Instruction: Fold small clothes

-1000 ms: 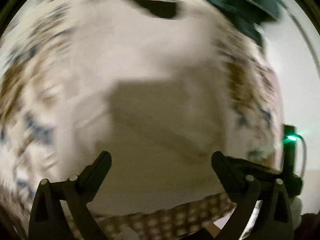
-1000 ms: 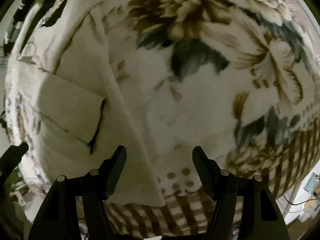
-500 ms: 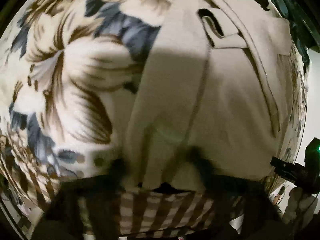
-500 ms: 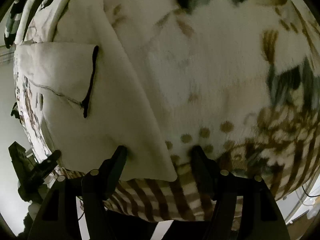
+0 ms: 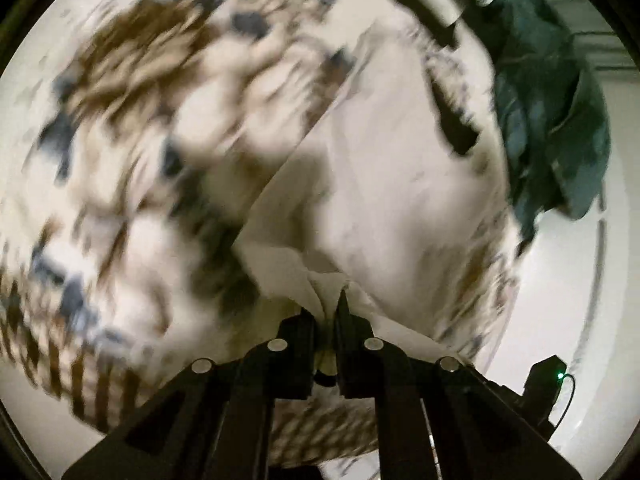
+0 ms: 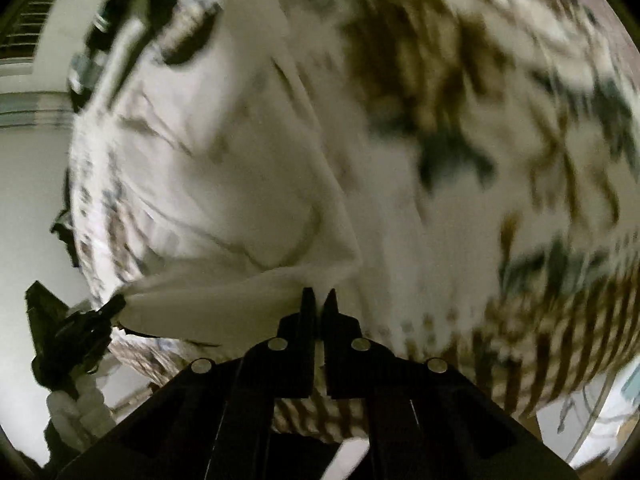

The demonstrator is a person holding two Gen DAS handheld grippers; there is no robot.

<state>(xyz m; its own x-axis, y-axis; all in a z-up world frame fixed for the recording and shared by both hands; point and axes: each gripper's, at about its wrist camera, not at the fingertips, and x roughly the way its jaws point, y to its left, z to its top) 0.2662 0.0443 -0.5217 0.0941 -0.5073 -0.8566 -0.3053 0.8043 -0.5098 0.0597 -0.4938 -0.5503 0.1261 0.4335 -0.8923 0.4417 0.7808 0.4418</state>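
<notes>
Left wrist view: the left claw (image 5: 330,304) is pinched tight on the near hem of the cream garment (image 5: 380,184), which spreads toward 12 o'clock over a floral cloth (image 5: 132,152). At 6 o'clock in the right wrist view, the right claw (image 6: 319,300) likewise clamps the garment's edge. Both views are blurred.

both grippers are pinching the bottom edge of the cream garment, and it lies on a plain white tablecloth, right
Not plain white. Both wrist views show the cloth under the cream garment is floral-patterned. The left gripper and right gripper do pinch its edge.
</notes>
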